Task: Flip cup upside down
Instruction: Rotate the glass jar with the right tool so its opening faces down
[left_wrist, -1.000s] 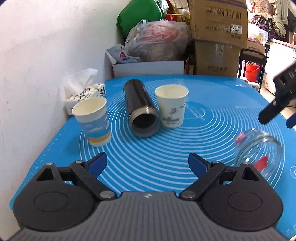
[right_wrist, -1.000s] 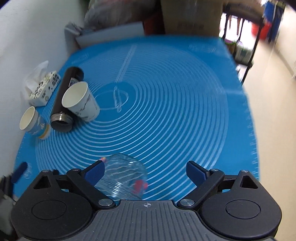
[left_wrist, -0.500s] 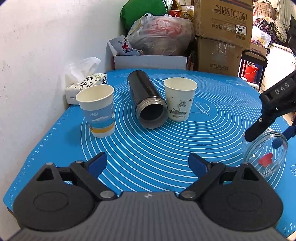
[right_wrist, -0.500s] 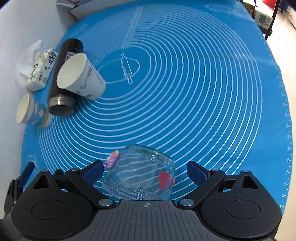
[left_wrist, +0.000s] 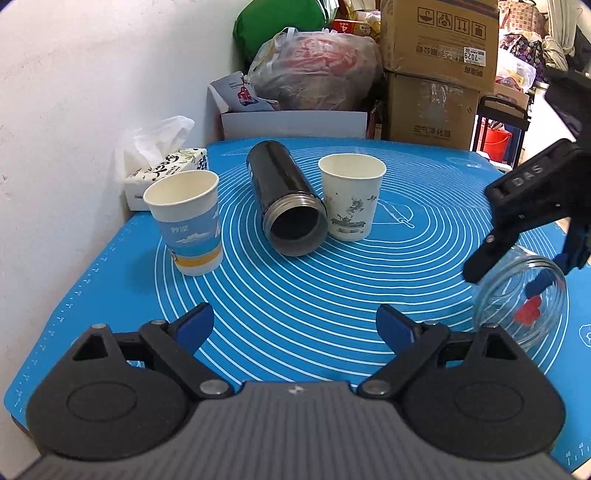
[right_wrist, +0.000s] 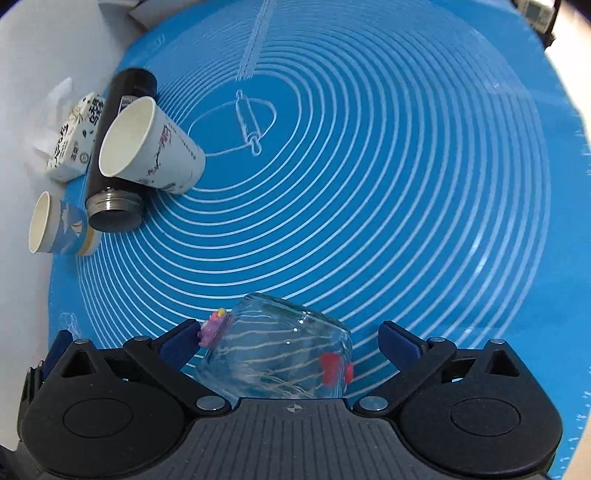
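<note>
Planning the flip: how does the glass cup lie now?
Tipped on its side: the glass cup lies on the mat between the right gripper's open fingers.

You see a blue mat (right_wrist: 406, 184) ringed with white circles, a clear glass cup (right_wrist: 280, 358) dotted with red and purple decals, a black flask (left_wrist: 284, 199), a white paper cup (left_wrist: 351, 195) with grey ink drawings, and another cup (left_wrist: 188, 225) banded blue and yellow.
</note>
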